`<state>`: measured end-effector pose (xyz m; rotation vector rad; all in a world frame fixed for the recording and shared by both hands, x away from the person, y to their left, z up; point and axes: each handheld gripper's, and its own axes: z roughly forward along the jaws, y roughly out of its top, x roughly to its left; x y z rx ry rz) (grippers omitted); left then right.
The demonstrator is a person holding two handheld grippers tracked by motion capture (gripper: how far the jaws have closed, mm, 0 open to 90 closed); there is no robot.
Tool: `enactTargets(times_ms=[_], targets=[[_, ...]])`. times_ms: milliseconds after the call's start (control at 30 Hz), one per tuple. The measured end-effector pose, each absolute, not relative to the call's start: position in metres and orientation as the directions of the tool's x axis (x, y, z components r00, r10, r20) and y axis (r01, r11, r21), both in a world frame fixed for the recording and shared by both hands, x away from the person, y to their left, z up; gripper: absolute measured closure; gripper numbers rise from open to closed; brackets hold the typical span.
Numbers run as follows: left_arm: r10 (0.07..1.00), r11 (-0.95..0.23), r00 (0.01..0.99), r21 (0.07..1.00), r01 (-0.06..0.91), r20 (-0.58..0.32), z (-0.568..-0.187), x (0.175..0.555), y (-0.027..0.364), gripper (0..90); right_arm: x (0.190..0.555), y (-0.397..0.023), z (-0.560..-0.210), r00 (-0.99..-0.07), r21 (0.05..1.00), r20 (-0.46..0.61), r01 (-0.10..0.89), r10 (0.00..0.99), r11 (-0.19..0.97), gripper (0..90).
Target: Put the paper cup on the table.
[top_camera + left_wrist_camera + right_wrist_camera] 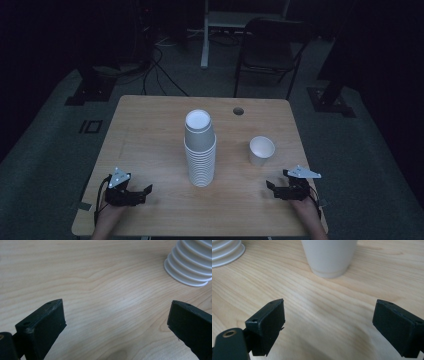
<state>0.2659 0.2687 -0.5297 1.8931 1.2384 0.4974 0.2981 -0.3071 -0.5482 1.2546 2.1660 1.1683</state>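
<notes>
The tall stack of white cups (200, 150) stands mouth-down at the middle of my wooden table (150, 130), and a single white cup (261, 150) sits upright just to its right. My left gripper (142, 192) rests near the front left edge, jaws spread wide around nothing. My right gripper (274, 188) lies in front of the single cup, jaws likewise spread and empty.
</notes>
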Motion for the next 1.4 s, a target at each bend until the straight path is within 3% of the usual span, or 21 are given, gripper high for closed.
enactTargets(times_ms=[267,533,1133,1400], targets=[[0.918,-0.182,0.387,0.782,0.595,-0.081,-0.536,0.261,0.282,1.9,0.280,-0.323,-0.550,-0.451,0.799,0.108,0.569,0.886,0.192,10.2],[0.933,-0.177,0.355,0.774,0.608,-0.066,-0.539,0.255,0.294,1.9,0.267,-0.330,-0.552,-0.415,0.784,0.078,0.588,0.907,0.202,10.3],[0.976,-0.140,0.219,0.744,0.653,-0.008,-0.546,0.252,0.308,1.9,0.267,-0.343,-0.554,-0.204,0.729,0.039,0.675,0.978,0.112,10.3],[0.986,-0.139,0.162,0.711,0.690,0.035,-0.548,0.256,0.305,4.5,0.267,-0.341,-0.555,-0.194,0.724,0.016,0.679,0.981,0.123,10.3]])
